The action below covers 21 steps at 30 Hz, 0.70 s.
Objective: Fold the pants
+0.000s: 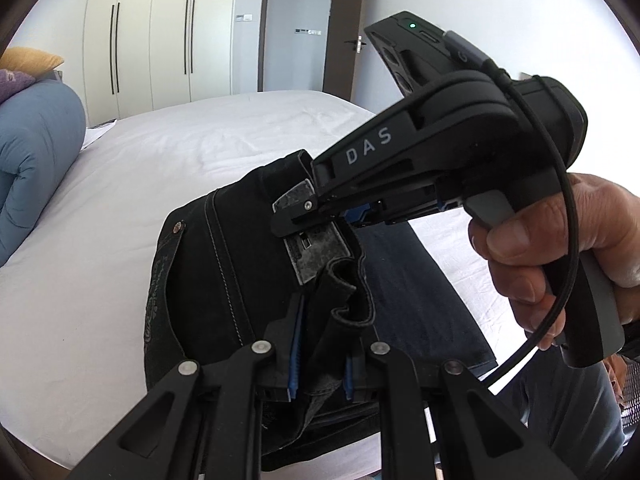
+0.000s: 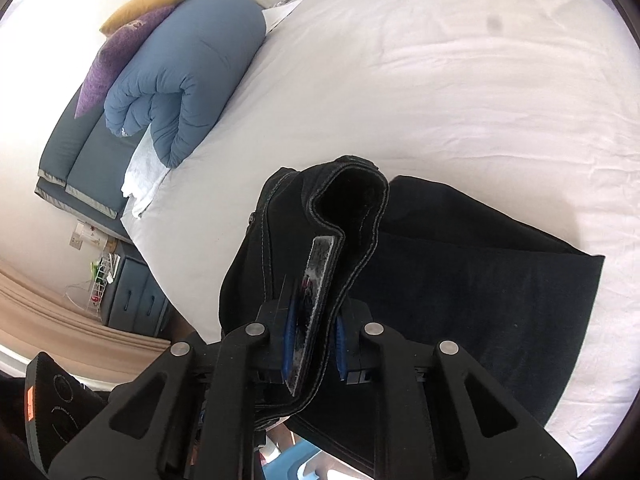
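A big bed with a white sheet (image 1: 168, 168) fills the room. Behind it stand tall pale wardrobe doors (image 1: 160, 32) and an open door (image 1: 298, 24). At the head of the bed lie a rolled blue quilt (image 2: 188, 76), a purple pillow (image 2: 116, 56) and a yellow pillow (image 2: 152, 0).

The black pants (image 1: 224, 264) are on the bed, near its front edge. The top part is lifted up and bunched. The rest lies flat on the sheet, as the right wrist view shows.

The right gripper (image 1: 286, 222) has the white letters "DAS" on its side. A hand (image 1: 560, 248) holds its handle, and a small green light glows on top. No other writing can be read. A grey patch label (image 1: 320, 252) is sewn on the waistband, but its words are too small to tell.

The left gripper (image 1: 320, 368) is closed on a fold of the pants, with cloth squeezed between its blue pads (image 1: 295, 360). The right gripper is also pinching the waistband, right at the grey patch. In its own camera the patch and the band stand up between its blue pads (image 2: 289, 336). The two grippers hold the waistband close together, the right one just above the left.
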Motion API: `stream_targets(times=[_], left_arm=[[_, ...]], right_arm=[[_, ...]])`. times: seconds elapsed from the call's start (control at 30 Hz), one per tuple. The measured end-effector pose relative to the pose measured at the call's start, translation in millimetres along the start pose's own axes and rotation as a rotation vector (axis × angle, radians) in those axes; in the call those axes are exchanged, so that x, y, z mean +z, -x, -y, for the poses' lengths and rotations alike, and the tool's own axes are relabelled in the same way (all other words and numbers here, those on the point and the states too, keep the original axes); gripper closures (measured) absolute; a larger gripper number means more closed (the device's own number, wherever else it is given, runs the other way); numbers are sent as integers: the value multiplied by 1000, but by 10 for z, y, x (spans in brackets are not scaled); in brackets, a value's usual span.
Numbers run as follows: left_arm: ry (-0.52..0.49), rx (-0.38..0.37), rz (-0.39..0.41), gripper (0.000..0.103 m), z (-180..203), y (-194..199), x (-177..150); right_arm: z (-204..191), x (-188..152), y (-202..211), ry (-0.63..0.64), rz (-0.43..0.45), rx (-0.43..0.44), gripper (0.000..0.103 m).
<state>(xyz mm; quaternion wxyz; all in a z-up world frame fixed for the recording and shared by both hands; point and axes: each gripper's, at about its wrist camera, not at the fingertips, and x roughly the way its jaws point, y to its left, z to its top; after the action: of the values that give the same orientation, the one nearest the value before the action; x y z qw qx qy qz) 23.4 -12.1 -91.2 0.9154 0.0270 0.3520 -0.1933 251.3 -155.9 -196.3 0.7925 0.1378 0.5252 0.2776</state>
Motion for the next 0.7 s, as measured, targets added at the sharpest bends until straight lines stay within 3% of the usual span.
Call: stream_targets(times=[0.4, 0.7], left_arm=[[-182, -135, -104, 87, 741, -538, 124], [-225, -145, -159, 87, 886, -842, 158]], right_arm=[[1526, -550, 612, -216, 35, 5, 88], [2034, -736, 652, -245, 42, 6, 88]])
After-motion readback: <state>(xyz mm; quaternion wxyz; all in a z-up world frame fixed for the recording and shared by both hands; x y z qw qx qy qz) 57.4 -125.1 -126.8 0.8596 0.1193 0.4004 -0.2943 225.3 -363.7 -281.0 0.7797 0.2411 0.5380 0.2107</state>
